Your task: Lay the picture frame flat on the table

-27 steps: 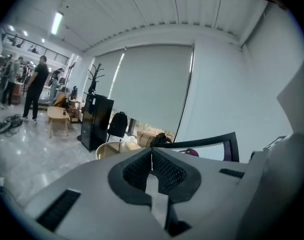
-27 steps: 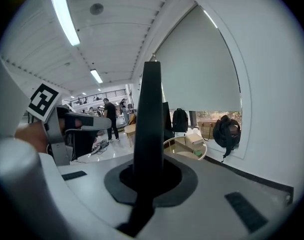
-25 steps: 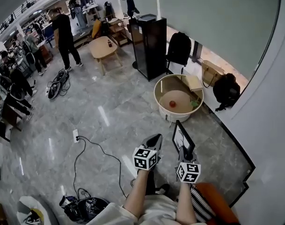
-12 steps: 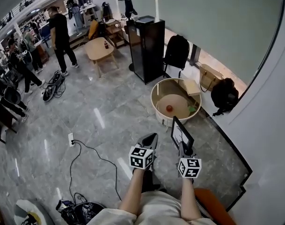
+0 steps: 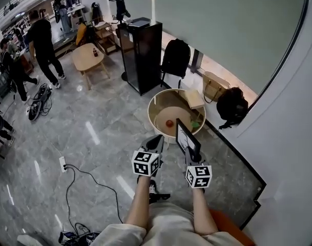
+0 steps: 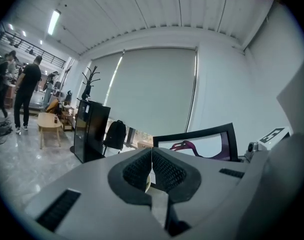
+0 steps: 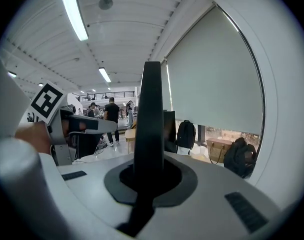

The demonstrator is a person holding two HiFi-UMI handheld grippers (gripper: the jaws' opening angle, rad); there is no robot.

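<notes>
The black picture frame stands upright on its edge in the air, with my right gripper shut on its lower edge. In the right gripper view the frame shows edge-on between the jaws. The left gripper view shows its face, a white sheet with a purple shape. My left gripper hangs just left of the frame, its pads pressed together on nothing. Just beyond both grippers is a round beige table with a raised rim, holding a red ball.
A tan box and a green item also lie on the round table. Behind it stand a black cabinet, a chair with a backpack, and bags by the wall. A cable trails across the floor. People stand far left.
The round table has come nearer to the grippers in the head view. Both grippers, the right one with the frame, now hang just short of its rim.
</notes>
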